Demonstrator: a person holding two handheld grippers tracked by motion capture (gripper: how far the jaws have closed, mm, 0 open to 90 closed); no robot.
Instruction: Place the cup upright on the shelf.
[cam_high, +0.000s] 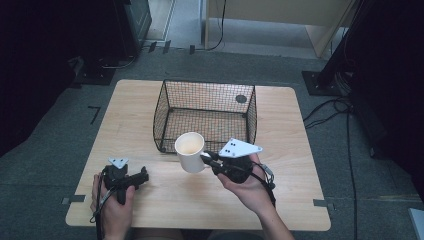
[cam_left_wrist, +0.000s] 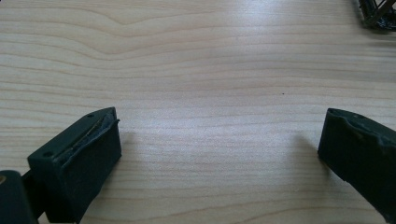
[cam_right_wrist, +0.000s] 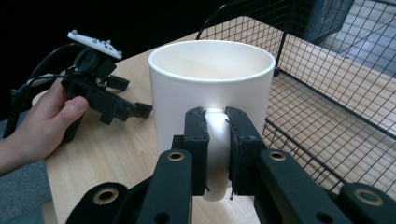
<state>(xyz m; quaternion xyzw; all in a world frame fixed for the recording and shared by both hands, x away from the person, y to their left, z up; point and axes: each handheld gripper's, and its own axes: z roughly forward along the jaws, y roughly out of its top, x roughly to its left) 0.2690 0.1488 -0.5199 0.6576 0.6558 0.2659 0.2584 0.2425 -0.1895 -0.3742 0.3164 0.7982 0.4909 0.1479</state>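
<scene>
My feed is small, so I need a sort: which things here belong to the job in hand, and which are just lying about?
Likely in the job:
- white mug, handle clamped in the right gripper
- wire basket, just behind the mug
- table

Lying about or idle:
- left gripper, jaws open over bare wood
- cables on the floor

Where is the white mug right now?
In the high view the white mug is near the table's middle, just in front of the wire basket. The right gripper pinches its handle, holding it upright.
</scene>
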